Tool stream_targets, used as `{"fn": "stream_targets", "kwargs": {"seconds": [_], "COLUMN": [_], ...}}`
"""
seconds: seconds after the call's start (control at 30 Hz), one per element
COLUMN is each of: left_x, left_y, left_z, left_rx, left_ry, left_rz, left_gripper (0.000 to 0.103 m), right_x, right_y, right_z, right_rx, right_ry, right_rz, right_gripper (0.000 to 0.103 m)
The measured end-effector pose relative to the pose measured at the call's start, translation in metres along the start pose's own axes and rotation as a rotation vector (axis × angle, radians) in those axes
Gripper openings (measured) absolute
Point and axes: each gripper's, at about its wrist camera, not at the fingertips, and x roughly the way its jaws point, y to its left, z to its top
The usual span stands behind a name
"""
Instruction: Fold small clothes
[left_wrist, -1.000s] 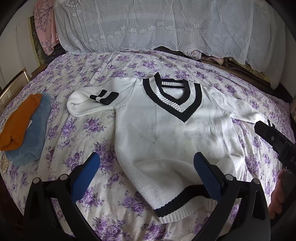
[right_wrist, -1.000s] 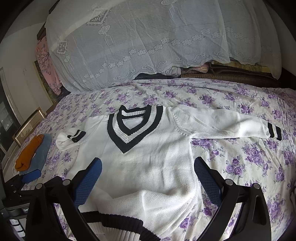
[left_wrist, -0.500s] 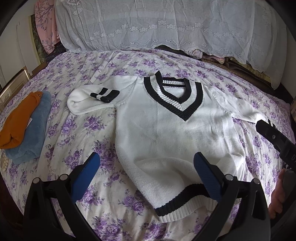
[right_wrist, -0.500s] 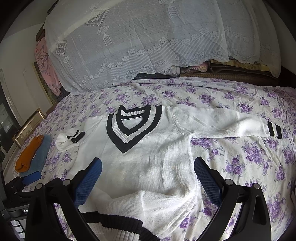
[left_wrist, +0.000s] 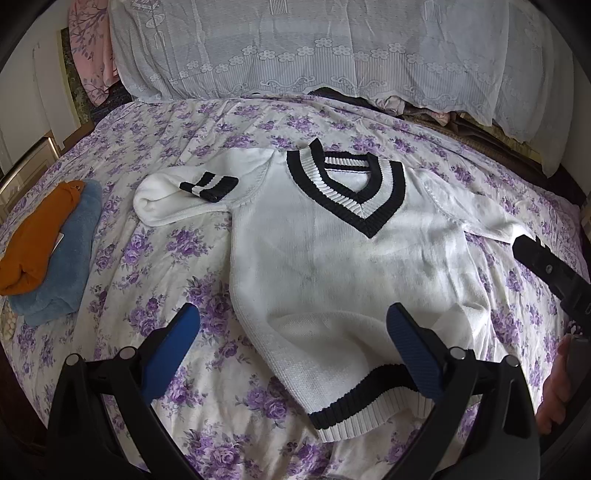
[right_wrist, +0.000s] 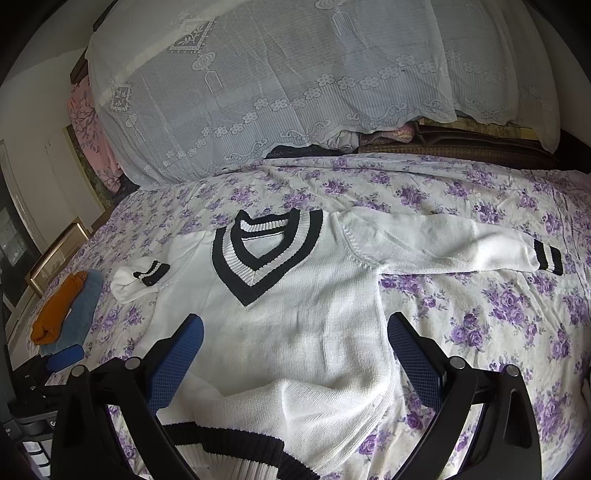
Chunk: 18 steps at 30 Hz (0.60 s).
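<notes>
Nearest the cameras, the left gripper and the right gripper both stand wide open, blue pads well apart, holding nothing; each hovers above the near part of the sweater.

The sweater lies face up on the floral bedspread, neckline far, hem near. The striped hem is rucked and partly turned over at the near edge. Judgement: a soft, limp knit of moderate weight that will sag and stretch if lifted by one point, and will grip the pads rather than slip. The ribbed hem band, the cuffs and the shoulder seams appear the firmest places to take hold; a pinch through both layers at the hem corners would be soundest.

Further off, the left sleeve is already folded back, its cuff resting by the shoulder. The right sleeve lies stretched out to the right, cuff well clear of the body.

At far left, apart from the sweater, sit folded orange and blue garments. A lace cover drapes the far end.

Against the earlier frames: the garment has not shifted; both grippers have merely drifted slightly.
</notes>
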Motion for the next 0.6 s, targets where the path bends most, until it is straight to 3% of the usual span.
{"fn": "stream_targets", "kwargs": {"seconds": [0.6], "left_x": [0.0023], "left_y": [-0.0026], "left_z": [-0.0029], "left_rx": [0.000], "left_ry": [0.014], "left_rz": [-0.001], "left_gripper": [0.099], "right_x": [0.0016], "right_y": [-0.0015], "right_z": [-0.0003], "right_rx": [0.000], "right_ry": [0.000], "right_rz": [0.002], "right_gripper": [0.100]}}
